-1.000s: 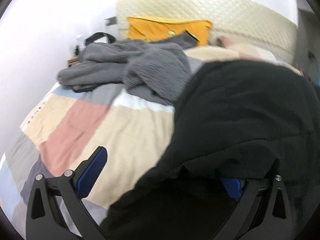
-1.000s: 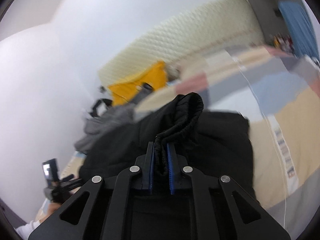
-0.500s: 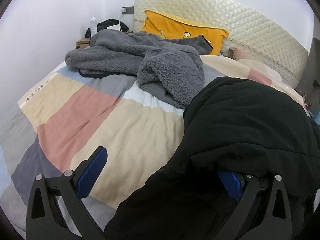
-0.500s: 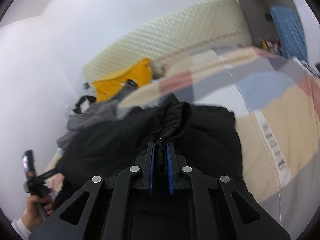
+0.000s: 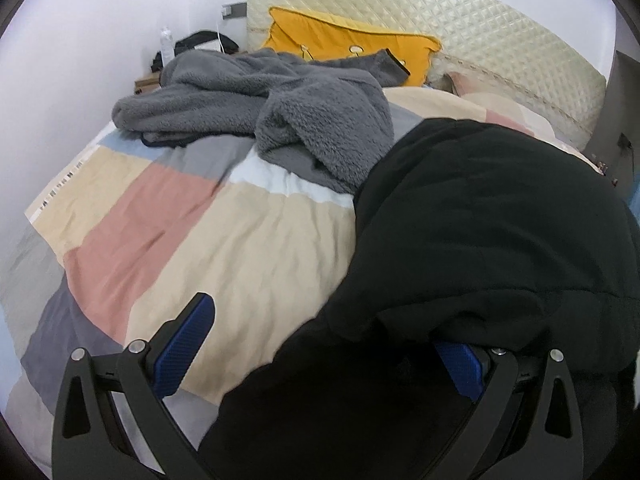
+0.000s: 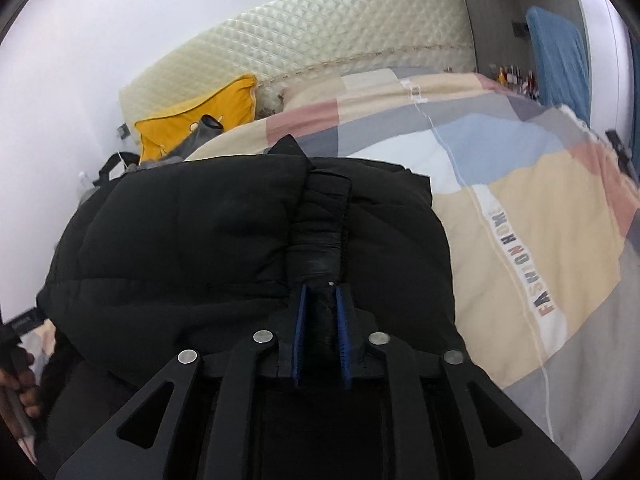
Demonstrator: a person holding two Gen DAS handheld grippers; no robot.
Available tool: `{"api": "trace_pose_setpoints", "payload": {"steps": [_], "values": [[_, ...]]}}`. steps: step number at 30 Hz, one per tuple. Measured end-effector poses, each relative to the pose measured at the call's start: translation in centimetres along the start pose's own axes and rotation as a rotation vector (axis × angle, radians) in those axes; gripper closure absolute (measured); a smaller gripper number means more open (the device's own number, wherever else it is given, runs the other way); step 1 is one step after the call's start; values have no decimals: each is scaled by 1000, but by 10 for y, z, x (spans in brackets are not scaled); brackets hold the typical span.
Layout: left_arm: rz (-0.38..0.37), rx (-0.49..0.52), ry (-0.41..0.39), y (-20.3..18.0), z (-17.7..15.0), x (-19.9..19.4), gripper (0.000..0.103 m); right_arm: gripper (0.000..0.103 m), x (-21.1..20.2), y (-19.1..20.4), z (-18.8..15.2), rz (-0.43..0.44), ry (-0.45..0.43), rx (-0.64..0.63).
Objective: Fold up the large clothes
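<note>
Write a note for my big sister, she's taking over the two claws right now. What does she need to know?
Right claw: jaws just starting to open, with the cuffed sleeve end of the black puffer jacket between the pads.
Left claw: wide open, holding nothing; the jacket's near edge drapes over its right finger.
Jacket: bunched on the patchwork duvet, sleeve laid over the body.
Grey fleece garment: crumpled near the yellow pillow, untouched.
Done: one sleeve brought in.
Left: probably free the right claw, finish folding the jacket, then fold the fleece.
</note>
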State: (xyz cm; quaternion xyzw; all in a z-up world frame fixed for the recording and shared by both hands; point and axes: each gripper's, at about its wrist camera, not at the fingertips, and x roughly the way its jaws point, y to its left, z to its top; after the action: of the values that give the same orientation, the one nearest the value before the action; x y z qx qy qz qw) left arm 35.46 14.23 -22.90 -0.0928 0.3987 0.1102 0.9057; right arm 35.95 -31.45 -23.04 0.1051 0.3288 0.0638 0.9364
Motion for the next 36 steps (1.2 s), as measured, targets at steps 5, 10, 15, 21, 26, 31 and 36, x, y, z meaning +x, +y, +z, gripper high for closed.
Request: {"api": "trace_pose_setpoints", "payload": {"steps": [5, 10, 15, 21, 26, 31, 36], "values": [[-38, 17, 16, 0, -7, -21, 0, 67, -21, 9, -3, -32, -22, -32], [-94, 75, -41, -7, -13, -66, 0, 31, -63, 27, 9, -9, -131, -72], [-137, 201, -120, -50, 10, -86, 0, 31, -83, 69, 42, 44, -242, -177], [-144, 275, -94, -110, 48, -48, 0, 30, -18, 107, 61, 55, -159, -222], [-115, 345, -69, -140, 62, 3, 0, 29, 44, 106, 42, 16, -104, -279], [-124, 328, -33, -141, 61, 31, 0, 29, 63, 94, 36, 34, -115, -242], [-114, 364, -34, -145, 55, 49, 0, 29, 83, 94, 36, 26, -95, -245]]}}
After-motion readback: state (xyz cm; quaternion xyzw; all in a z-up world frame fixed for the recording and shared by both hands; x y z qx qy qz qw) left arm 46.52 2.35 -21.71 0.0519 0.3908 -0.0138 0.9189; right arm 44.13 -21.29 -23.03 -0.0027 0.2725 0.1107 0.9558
